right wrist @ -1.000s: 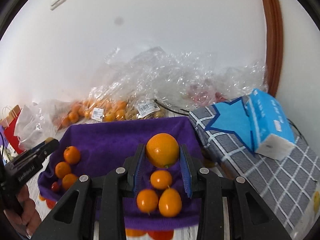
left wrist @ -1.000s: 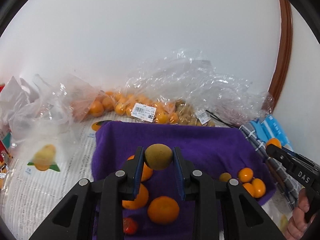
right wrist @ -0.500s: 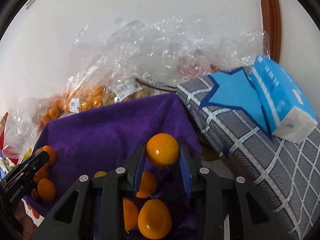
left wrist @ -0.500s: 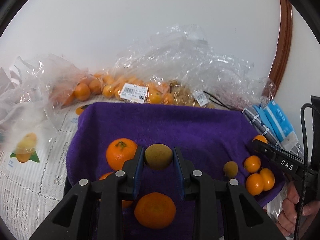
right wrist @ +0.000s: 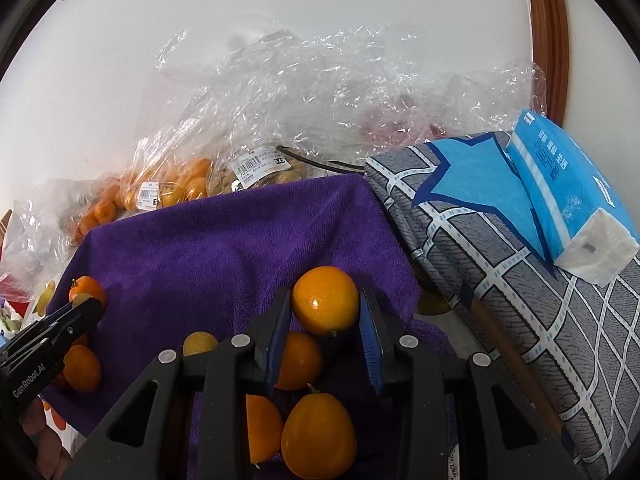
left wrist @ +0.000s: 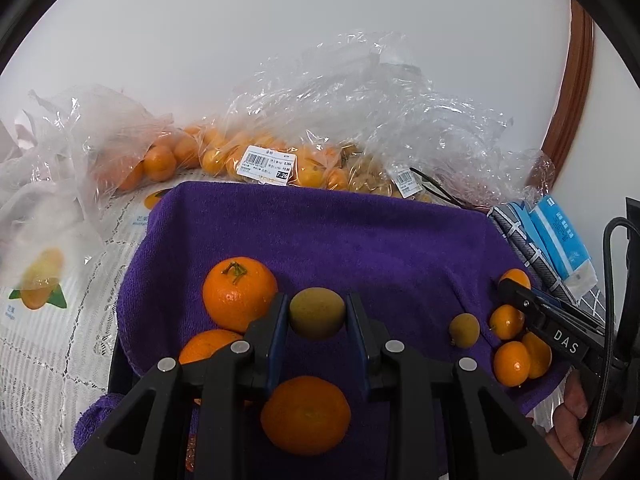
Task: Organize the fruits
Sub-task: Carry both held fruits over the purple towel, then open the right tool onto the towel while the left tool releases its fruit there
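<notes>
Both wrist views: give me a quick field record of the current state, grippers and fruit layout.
left gripper: shut on greenish-brown fruit
right gripper: shut on small orange fruit
surface: purple towel
left pile: large oranges
right pile: small orange fruits, one greenish-brown fruit beside them
background: bagged fruit by the wall
right side: blue tissue pack on checked cloth

Plain white wall (left wrist: 280, 60) behind; curved brown wooden trim (right wrist: 548, 40) at right; even, soft light throughout.
</notes>
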The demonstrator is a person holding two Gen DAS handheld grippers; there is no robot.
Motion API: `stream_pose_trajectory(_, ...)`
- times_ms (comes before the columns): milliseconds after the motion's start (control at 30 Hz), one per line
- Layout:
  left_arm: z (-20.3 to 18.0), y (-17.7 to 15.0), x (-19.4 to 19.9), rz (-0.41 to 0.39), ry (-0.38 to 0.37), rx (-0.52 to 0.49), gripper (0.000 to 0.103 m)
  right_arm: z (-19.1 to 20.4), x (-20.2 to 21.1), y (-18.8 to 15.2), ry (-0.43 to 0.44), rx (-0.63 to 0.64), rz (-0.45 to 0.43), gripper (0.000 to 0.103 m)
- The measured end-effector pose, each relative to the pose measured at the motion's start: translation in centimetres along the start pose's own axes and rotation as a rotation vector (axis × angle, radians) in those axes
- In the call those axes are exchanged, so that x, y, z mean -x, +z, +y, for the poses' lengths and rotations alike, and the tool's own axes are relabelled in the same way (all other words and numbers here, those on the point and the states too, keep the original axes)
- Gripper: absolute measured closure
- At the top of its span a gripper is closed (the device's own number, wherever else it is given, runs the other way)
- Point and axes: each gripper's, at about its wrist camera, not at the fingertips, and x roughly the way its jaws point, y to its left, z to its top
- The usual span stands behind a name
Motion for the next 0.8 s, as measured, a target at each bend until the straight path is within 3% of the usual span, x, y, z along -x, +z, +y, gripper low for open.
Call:
stream_pose_trajectory(267, 0.2, -0.1, -0.4, 0.036, -0.006, 0.004, 0.075, -0.2, 0.4, -0.2, -0.001, -0.005, -0.007, 0.066)
stream_pose_trajectory(433, 0.2, -0.5, 0.9, 0.013, -0.021, 0.0, 0.064, 0.1, 1.3, -0.5, -0.02, 0.018, -0.026, 0.056)
stream_pose_trajectory(633, 0.4, -1.0, 4.9, 0.018, 0.064, 0.006, 0.06, 1.1, 4.6, -0.1, -0.063, 0.035, -0.061, 0.048)
stream_pose_trajectory(733, 0.7, -1.6, 8.9, -0.008, 0.071, -0.011, 0.046, 1.3, 8.3, 0.1, -0.02, 0.028, -0.045, 0.047)
stream_pose_trajectory(800, 0.4, -2.0, 11.4, -0.023, 0.119, -0.055, 0.037, 1.7, 11.6, -0.4, -0.015, 0.036, -0.057, 0.041)
